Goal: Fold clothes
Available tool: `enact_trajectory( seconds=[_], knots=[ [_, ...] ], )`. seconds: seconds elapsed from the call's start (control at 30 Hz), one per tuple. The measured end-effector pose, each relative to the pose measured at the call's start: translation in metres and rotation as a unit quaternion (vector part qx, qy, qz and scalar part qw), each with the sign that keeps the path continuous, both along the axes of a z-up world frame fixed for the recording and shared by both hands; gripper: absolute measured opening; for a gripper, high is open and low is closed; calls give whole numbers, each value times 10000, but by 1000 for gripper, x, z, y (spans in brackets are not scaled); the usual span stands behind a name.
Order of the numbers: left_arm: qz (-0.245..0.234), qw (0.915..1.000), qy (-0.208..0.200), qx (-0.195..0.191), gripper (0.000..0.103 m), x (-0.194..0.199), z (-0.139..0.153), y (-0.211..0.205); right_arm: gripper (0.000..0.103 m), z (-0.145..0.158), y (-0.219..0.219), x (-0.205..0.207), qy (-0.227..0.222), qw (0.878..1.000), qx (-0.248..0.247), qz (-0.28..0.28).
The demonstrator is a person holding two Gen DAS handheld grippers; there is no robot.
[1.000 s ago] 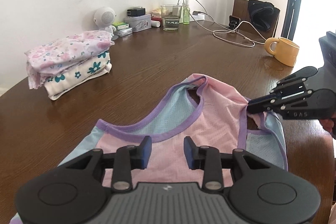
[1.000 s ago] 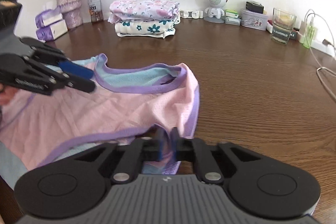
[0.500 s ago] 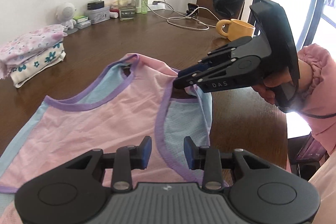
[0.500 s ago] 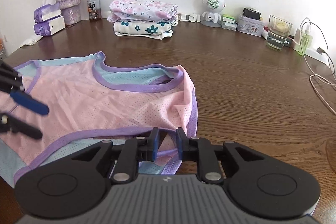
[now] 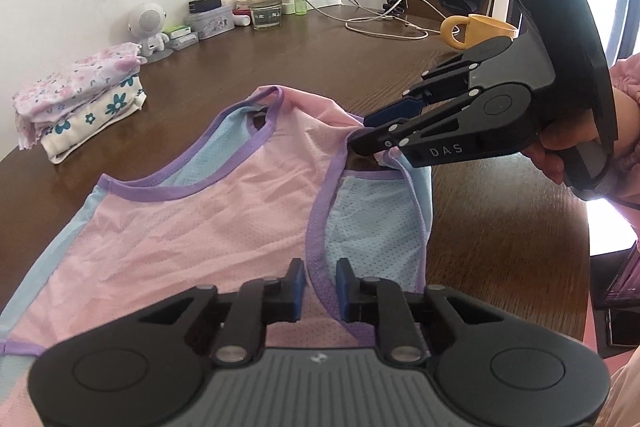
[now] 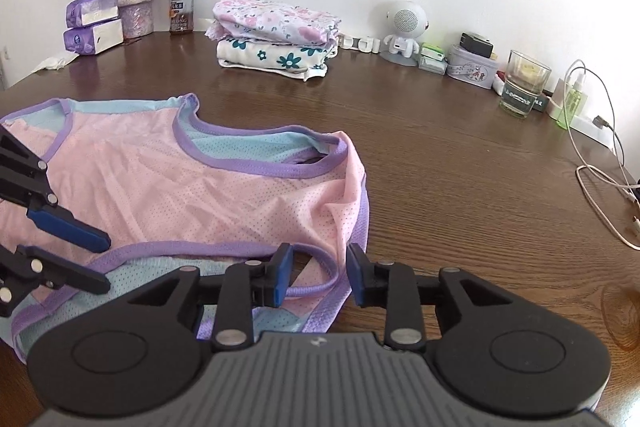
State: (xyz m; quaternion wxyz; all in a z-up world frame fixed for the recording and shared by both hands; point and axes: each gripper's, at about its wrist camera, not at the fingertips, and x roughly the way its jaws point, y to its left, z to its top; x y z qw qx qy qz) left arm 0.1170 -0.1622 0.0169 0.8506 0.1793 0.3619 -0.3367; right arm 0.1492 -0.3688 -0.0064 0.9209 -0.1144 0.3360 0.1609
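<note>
Pink mesh vest (image 5: 192, 227) lies spread flat across the lower left of the table (image 5: 320, 59), with no fold made yet. Only the pile of folded clothes (image 6: 276, 39) at top centre is finished. My left tongs (image 5: 320, 287) have just been closing around the purple armhole trim (image 5: 316, 227), and a gap shows. My right tongs (image 6: 316, 275) have just been opening and stand released over the shoulder strap (image 6: 312, 289).

Dark wooden table (image 6: 460, 187) bearing pink vest (image 6: 192, 195), folded clothes (image 6: 276, 39), seemingly water glass (image 6: 522, 85)
</note>
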Motion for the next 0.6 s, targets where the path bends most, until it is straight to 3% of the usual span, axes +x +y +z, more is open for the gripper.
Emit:
enact_trajectory(
  seconds=[0.03, 0.07, 0.27, 0.4, 0.47, 0.53, 0.6],
  knots=[
    [19, 10000, 2, -53, 2, 0, 2, 2, 8, -1, 1, 0, 9, 10000, -20, 44],
    [37, 9999, 4, -115, 2, 0, 4, 5, 1, 0, 2, -1, -31, 9999, -64, 84],
    [-135, 9980, -121, -607, 1, -14, 27, 17, 1, 27, -9, -24, -594, 9980, 121, 182],
    [-484, 9980, 86, -402, 3, -19, 16, 4, 1, 33, -24, -34, -667, 9975, 209, 31],
    [-435, 9977, 255, -449, 9, -15, 11, 4, 1, 22, -30, -29, -439, 9987, 210, -136],
    [-371, 9971, 426, -515, 27, -12, 6, 4, 1, 11, -33, -26, -227, 9991, 284, -239],
    [-281, 9960, 460, -711, 39, -11, 11, 14, 6, 6, -37, -25, -65, 9983, 475, -316]
  ],
)
